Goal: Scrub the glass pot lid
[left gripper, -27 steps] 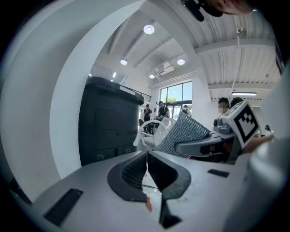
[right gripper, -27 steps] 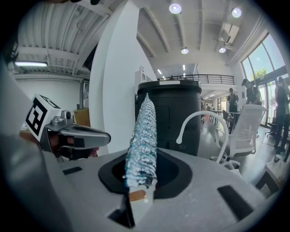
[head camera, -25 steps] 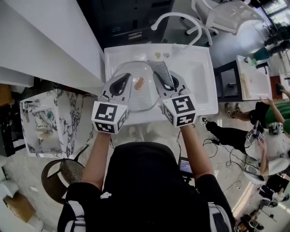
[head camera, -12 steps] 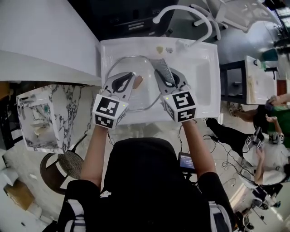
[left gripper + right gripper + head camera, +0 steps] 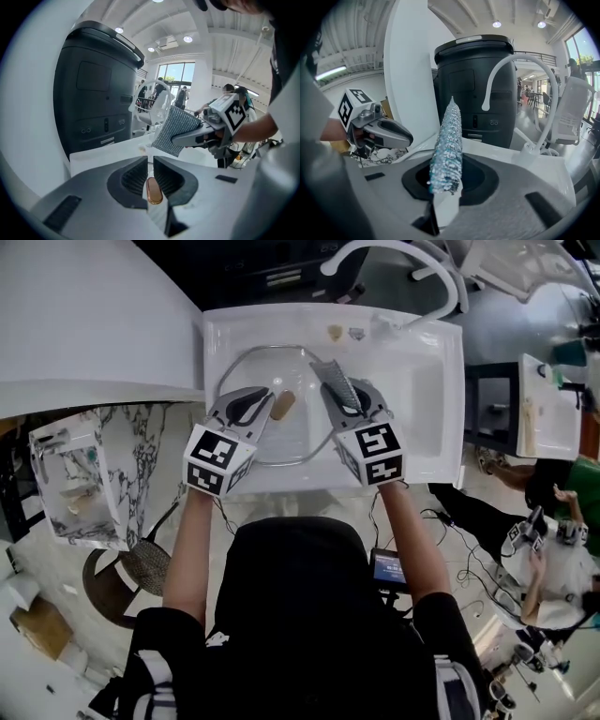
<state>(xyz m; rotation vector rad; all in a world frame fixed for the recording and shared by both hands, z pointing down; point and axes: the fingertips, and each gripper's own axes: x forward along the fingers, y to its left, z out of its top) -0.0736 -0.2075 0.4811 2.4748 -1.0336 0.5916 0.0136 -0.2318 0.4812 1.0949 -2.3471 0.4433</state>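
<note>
- The left tongs (image 5: pixel 264 409) are clenched on the copper-coloured knob (image 5: pixel 153 191) of the glass pot lid (image 5: pixel 298 435).
- The lid lies within the basin of the white sink (image 5: pixel 427 381) (its metal rim circles both tongs' tips).
- The right tongs (image 5: pixel 349 411) are clenched on a silvery scouring cloth (image 5: pixel 447 140), just beside the knob; whether the cloth touches the glass is unclear.

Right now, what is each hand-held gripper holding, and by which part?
Left hand-held gripper: glass pot lid, by its copper knob. Right hand-held gripper: silvery scrub cloth, by its lower edge.
</note>
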